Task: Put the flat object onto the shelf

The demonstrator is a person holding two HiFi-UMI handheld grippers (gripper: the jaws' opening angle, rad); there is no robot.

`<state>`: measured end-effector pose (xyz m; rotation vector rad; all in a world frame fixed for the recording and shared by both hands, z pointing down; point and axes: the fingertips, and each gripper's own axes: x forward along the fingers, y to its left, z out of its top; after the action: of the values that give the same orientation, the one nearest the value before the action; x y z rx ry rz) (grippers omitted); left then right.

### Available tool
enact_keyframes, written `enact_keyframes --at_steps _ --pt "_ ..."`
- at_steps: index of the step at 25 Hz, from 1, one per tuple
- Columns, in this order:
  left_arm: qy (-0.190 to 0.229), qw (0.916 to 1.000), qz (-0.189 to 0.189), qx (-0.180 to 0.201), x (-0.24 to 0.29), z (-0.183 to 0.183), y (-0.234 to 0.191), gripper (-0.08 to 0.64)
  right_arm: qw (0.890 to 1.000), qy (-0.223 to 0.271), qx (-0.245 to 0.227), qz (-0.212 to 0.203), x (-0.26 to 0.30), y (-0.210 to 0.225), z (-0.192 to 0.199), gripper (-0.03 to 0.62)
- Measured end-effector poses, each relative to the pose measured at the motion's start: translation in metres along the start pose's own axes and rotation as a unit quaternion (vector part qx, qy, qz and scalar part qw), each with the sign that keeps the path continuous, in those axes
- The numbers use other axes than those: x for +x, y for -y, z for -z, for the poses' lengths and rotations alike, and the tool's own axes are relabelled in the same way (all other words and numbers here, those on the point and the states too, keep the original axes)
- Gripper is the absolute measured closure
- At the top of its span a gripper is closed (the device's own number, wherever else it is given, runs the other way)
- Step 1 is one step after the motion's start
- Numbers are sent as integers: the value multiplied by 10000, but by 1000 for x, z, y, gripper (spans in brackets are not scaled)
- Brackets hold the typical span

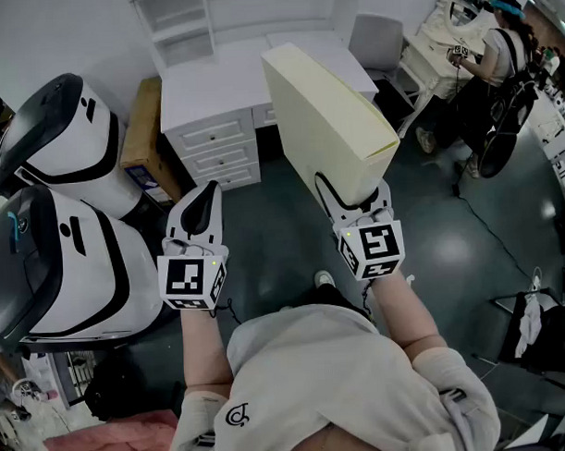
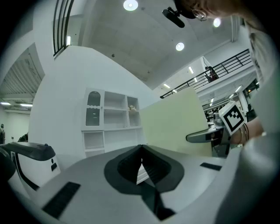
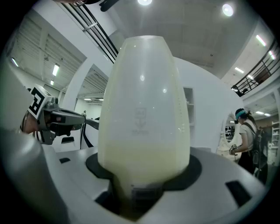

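Head view: the right tool [image 1: 357, 201] clamps the near edge of a flat cream box [image 1: 327, 117]. The box juts forward over the floor [image 1: 274, 239], short of the white table [image 1: 213, 88] and the shelf [image 1: 178, 25]. The left tool [image 1: 201, 212] is held level beside it.

Left gripper view: its jaws meet at the tips on nothing. The box [image 2: 175, 122] stands to the right, and the shelf [image 2: 111, 118] is well apart ahead.

Right gripper view: the box [image 3: 144, 109] fills the gap, with both jaws pressed on its bottom edge (1 end only). It looks stiff, light and smooth, so it is likely to lever and slip. The free tool could steady its far side.
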<state>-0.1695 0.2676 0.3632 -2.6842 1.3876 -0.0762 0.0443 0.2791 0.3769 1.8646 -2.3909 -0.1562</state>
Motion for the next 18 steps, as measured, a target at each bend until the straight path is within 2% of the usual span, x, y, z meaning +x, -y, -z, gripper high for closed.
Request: enact_keyframes --at_steps 18 --pt "-66 9998 177 -31 20 9 -8 548 9992 -62 384 3 23 7 5 311"
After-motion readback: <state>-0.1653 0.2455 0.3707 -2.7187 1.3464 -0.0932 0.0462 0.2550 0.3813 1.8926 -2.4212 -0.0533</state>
